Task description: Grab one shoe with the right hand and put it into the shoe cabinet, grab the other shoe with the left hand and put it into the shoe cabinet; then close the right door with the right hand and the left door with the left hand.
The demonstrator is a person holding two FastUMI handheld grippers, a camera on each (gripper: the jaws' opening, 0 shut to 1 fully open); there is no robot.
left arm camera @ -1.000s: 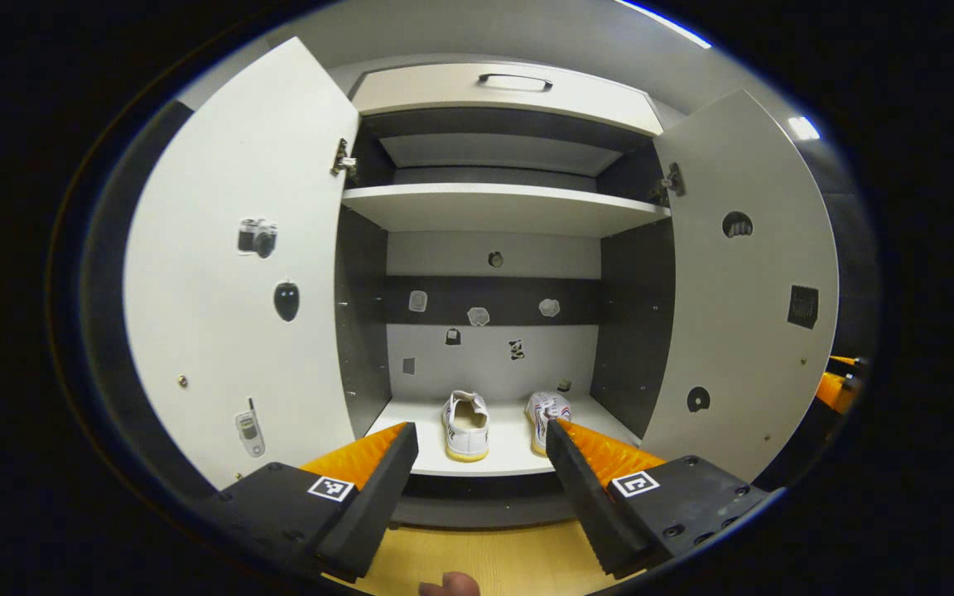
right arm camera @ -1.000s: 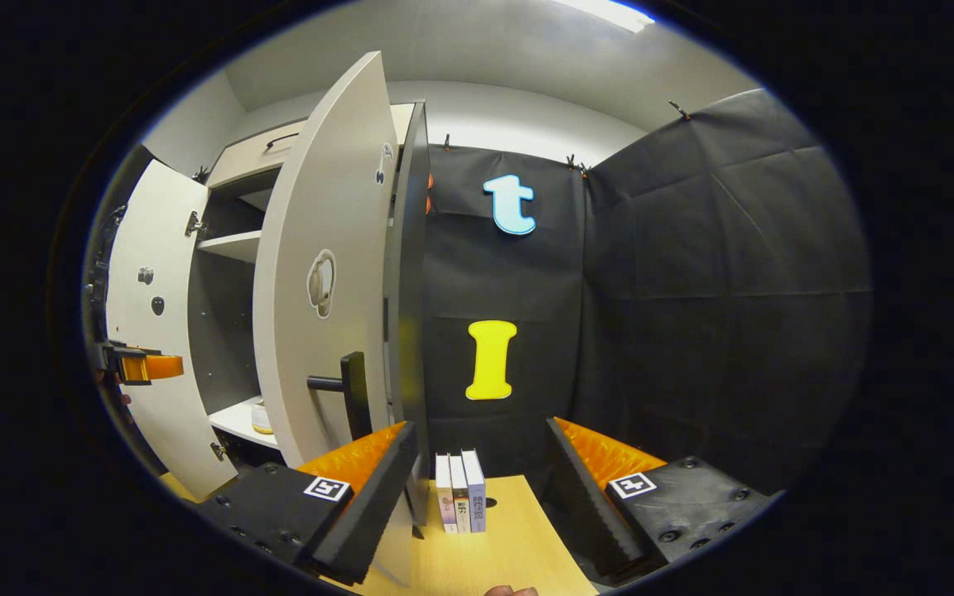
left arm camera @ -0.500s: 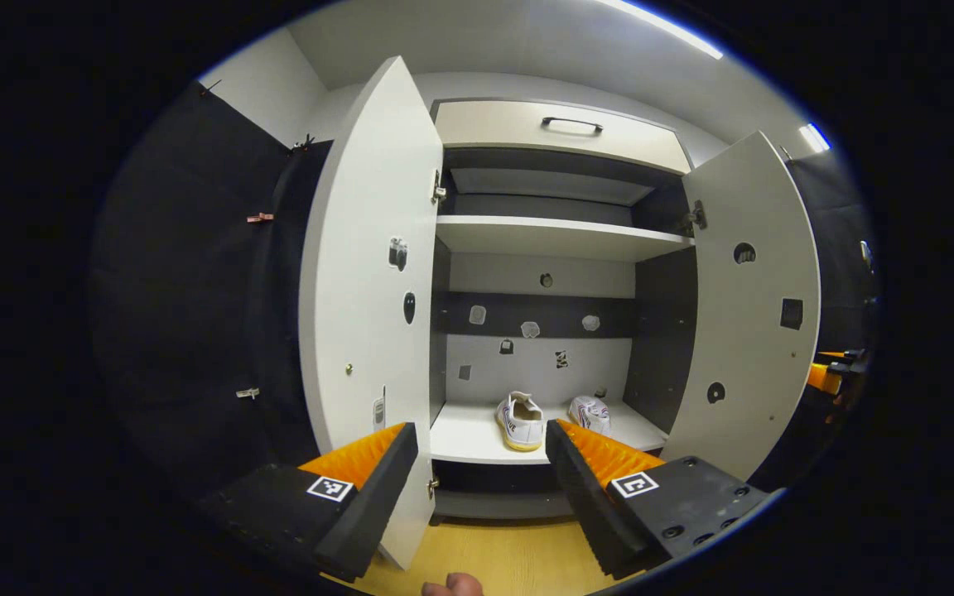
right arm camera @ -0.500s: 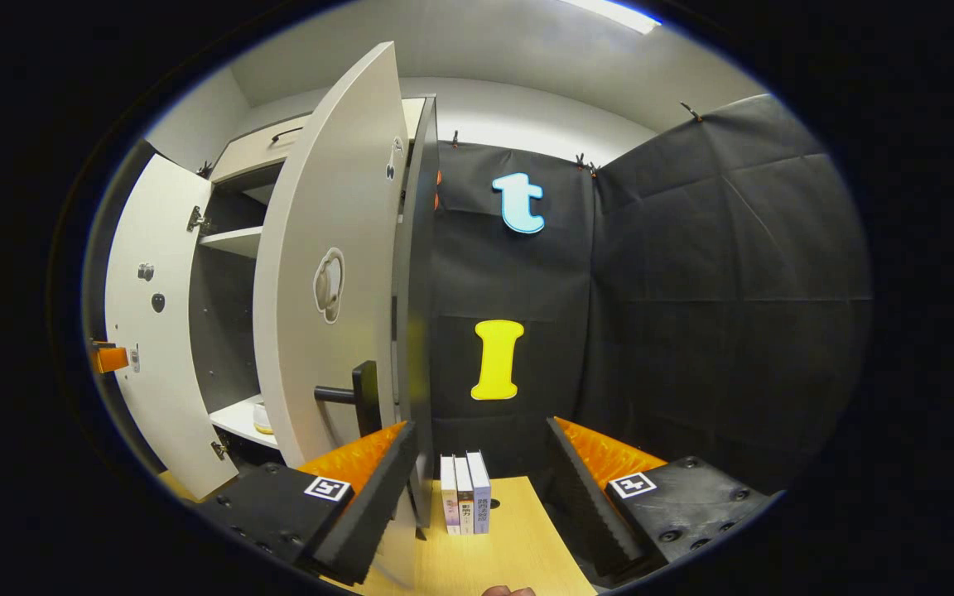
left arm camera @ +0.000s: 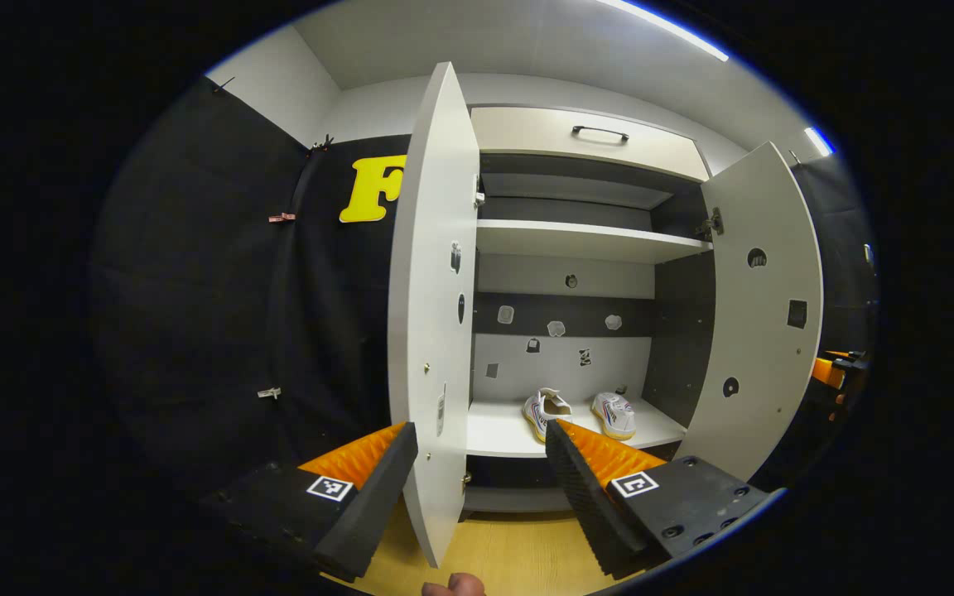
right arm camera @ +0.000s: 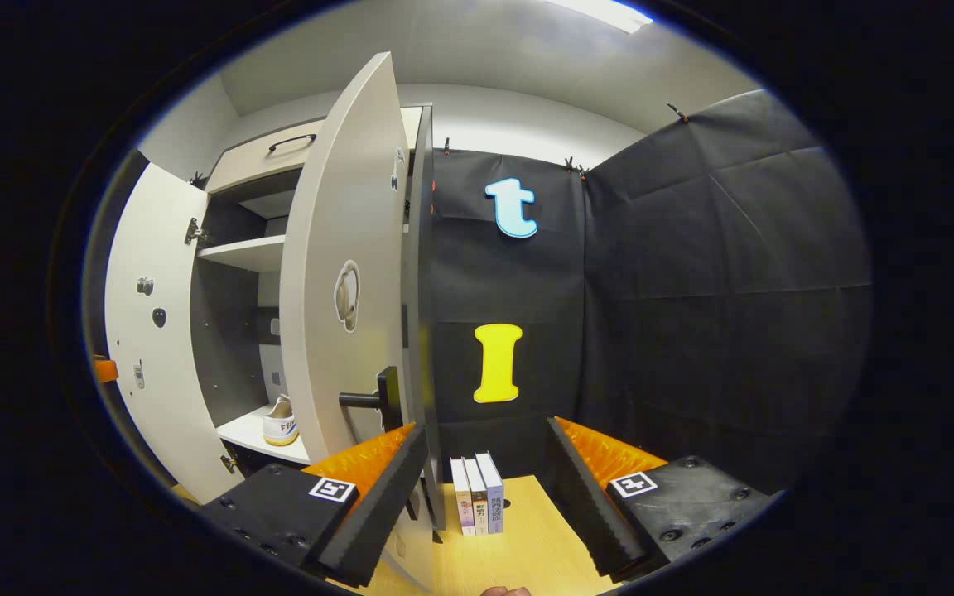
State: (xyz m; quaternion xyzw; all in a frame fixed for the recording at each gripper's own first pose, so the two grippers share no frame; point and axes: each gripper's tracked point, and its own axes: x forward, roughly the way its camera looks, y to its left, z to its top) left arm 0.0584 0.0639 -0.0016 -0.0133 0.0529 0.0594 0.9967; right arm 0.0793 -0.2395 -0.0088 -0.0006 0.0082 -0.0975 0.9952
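Now that my left hand-held gripper (left arm camera: 481,463) has swung left of the white left door (left arm camera: 436,331), both white canvas shoes (left arm camera: 580,412) sit on the cabinet's bottom shelf. Both grippers released, empty. Right hand-held gripper (right arm camera: 485,476) sits beside the white right door (right arm camera: 344,273); 2 doors left to close.

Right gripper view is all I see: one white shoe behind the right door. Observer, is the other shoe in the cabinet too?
Observer: Yes. In the left gripper view the left sneaker and the right sneaker sit side by side on the bottom shelf.
Operator: Does the left tool hold the left door?
Observer: No. That tool is open. The door's edge stands between its fingers, apparently untouched.
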